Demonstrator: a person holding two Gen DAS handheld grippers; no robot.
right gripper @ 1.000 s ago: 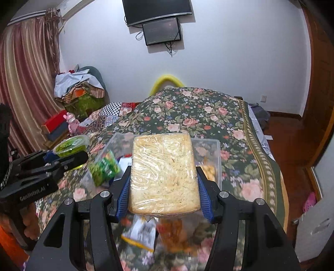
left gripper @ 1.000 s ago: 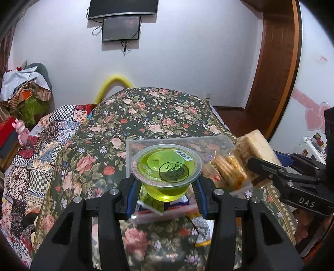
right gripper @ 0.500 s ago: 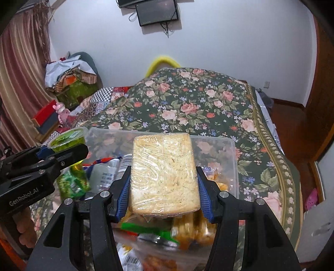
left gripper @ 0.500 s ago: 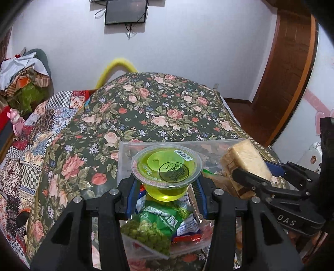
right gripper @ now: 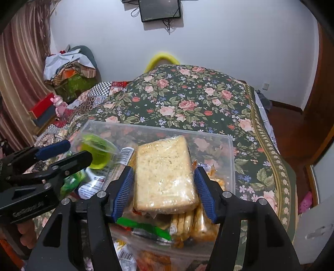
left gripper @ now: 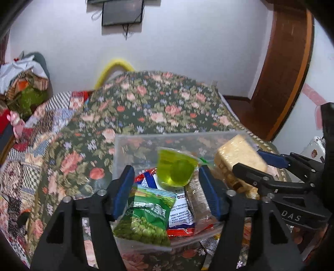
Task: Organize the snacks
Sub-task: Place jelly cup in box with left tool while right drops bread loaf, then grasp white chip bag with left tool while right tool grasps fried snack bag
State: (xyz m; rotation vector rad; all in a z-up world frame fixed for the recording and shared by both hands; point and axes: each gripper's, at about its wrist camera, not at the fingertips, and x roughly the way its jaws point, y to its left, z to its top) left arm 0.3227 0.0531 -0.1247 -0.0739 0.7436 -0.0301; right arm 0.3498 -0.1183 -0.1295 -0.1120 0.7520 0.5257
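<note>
Left tongs (left gripper: 166,191) at lower centre of the left wrist view, jaws opening; green jelly cup (left gripper: 176,170) sits between the blue pads, tilted and blurred, clear of both pads, over the clear plastic bin (left gripper: 146,138). Below it in the bin: green pea snack bag (left gripper: 146,218) at lower centre, red/white/blue packet (left gripper: 179,210) just right of it, a brownish wrapped bar (left gripper: 198,198) by the right pad.

Right tongs (right gripper: 163,191) at lower centre of the right wrist view, jaws opening too; wrapped rice cracker block (right gripper: 165,175) lies between the pads w/ slim gaps either side, resting on other snacks in the bin's right part, incl. wrapped biscuits (right gripper: 187,223) and a green-strip wrapper (right gripper: 144,226) under it. Jelly cup shows at mid left there, beside the other tool.

Bin stands on a bed w/ floral bedspread (right gripper: 187,100). Wall screen (right gripper: 159,9) at top centre, striped curtain (right gripper: 18,68) upper left, clothes pile (right gripper: 68,64) left of the bed
</note>
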